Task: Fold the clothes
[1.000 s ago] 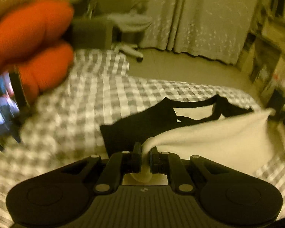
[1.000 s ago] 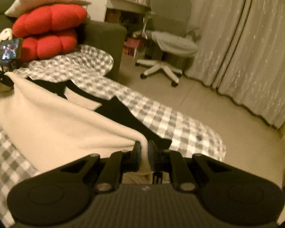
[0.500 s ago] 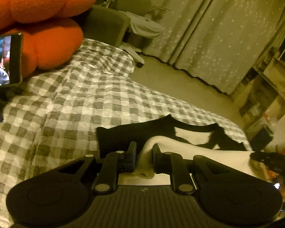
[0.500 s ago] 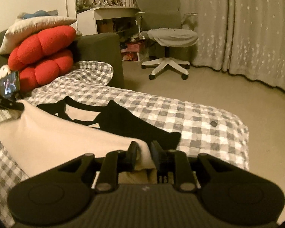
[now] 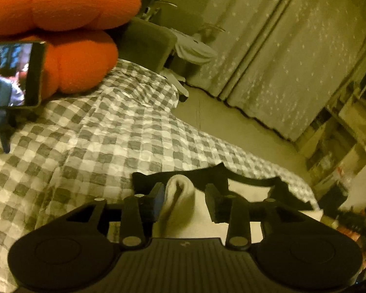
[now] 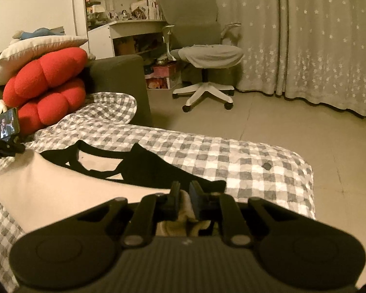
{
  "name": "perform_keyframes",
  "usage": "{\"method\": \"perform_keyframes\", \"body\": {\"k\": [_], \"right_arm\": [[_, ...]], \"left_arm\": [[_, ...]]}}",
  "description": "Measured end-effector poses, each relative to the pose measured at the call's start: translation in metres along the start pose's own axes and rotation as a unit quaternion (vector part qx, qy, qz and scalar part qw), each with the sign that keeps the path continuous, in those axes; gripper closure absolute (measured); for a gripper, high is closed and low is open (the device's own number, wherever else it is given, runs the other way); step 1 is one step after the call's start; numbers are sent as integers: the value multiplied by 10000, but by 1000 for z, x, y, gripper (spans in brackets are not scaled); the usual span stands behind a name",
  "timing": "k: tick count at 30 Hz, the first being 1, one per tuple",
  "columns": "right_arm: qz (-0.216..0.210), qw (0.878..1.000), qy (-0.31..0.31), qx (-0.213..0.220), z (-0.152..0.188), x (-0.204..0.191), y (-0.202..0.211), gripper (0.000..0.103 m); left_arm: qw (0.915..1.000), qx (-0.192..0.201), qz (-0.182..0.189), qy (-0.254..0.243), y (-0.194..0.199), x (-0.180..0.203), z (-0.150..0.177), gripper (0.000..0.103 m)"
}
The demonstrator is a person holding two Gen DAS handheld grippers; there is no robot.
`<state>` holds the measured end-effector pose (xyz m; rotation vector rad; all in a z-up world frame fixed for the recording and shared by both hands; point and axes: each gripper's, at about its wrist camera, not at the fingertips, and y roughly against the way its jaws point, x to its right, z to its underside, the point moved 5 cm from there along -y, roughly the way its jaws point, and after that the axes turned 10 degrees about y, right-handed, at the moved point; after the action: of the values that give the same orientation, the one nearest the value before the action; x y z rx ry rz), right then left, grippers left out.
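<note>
We have the cream shirt (image 6: 68, 190) with black trim lying on the checked bedspread (image 6: 244, 161), its lower part doubled up toward the collar. Our left gripper (image 5: 185, 195) stands released around a cloth fold, while our right gripper (image 6: 184, 195) pinches the hem. To fold well, we should lay both corners level and smooth before letting go.

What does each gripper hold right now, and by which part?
The right gripper pinches the cream shirt at its folded edge. The left gripper is open; the fabric lies loose between its fingers.
</note>
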<state>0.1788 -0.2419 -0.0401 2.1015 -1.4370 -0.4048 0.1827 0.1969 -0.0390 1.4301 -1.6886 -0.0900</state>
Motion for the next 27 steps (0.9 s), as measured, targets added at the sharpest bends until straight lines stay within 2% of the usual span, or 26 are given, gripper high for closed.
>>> {"method": "perform_keyframes", "body": {"k": [6,9,11,19,20,21,23,25,27], "right_arm": [[-2,9999,-109,30,1,1,3,90],[6,9997,-224,35,3,7,6,84],[3,9995,-300,38,4,11,8,76],[-486,9933,-1045,-18,9,28,7,74],[-523,9930,-1056,-46,10,28,5,73],[-562,9927,-1065,-82,11,28,3,72],[-635,9921,-1071,-147,12,27,-1,73],[-681,9927,-986,-151,11,23,-2,82],[-738,9929,-924,-107,9,21,1,83]], "left_arm": [[9999,72,-62,69,7,-6,0,61],[9997,101,25,207,12,-10,-1,61],[9997,64,61,235,10,-9,-1,60],[9997,-98,135,191,2,1,5,61],[9997,-107,135,177,1,2,5,63],[9997,-115,134,164,0,3,5,79],[9997,-132,133,137,-2,5,6,94],[9997,-149,132,110,-3,8,7,97],[9997,-166,131,83,-5,10,8,98]]}}
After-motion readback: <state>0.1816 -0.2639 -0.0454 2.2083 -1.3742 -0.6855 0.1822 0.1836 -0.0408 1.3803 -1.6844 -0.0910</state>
